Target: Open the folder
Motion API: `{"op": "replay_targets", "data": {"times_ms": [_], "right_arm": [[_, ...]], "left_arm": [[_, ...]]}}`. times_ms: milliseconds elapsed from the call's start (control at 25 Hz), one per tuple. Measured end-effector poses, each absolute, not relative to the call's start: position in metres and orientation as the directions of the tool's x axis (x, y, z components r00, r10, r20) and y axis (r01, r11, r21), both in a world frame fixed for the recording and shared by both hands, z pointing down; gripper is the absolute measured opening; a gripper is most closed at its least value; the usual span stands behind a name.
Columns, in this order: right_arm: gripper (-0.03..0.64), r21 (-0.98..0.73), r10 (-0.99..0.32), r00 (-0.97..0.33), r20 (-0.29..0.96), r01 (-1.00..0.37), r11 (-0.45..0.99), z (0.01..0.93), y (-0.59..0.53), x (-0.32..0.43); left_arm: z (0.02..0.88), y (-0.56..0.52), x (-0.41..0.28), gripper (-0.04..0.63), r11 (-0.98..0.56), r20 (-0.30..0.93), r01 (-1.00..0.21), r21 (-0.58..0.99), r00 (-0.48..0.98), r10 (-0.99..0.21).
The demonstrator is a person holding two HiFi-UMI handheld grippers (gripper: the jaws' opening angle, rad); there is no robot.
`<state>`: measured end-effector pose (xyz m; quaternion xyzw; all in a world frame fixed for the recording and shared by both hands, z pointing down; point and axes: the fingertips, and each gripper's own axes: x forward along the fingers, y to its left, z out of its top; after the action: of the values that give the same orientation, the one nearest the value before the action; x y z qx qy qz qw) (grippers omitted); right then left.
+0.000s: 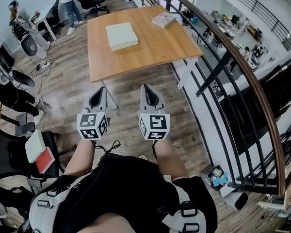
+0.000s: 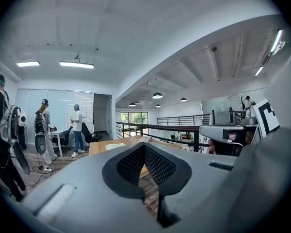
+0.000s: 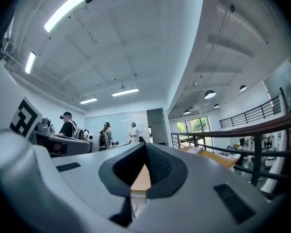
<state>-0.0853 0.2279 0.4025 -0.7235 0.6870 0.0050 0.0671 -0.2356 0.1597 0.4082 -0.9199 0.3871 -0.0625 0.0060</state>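
The pale green folder lies closed and flat on the wooden table, well ahead of both grippers. From the left gripper view it is a thin pale slab on the tabletop. My left gripper and right gripper hang side by side over the wood floor, short of the table's near edge, both pointing at it. The left gripper is shut with its pads meeting and nothing between them. The right gripper also looks shut and empty.
A second flat booklet lies at the table's far right corner. A dark railing with a wooden handrail runs along the right. Office chairs and standing people are at the left and back.
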Motion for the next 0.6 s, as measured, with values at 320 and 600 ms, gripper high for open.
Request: {"op": "replay_targets", "data": {"times_ms": [320,600], "right_arm": [[0.005,-0.097,-0.994,0.067,-0.086,-0.994,-0.058,0.410,0.240,-0.059],[0.005,-0.081,-0.994,0.067,-0.083,-0.995,-0.060,0.416,0.231,-0.047]], "left_arm": [[0.415,0.168,-0.211,0.002,-0.703,0.113,-0.707,-0.073,0.695,-0.710],[0.423,0.156,-0.191,0.002,-0.713,0.098,-0.698,-0.062,0.707,-0.701]]}}
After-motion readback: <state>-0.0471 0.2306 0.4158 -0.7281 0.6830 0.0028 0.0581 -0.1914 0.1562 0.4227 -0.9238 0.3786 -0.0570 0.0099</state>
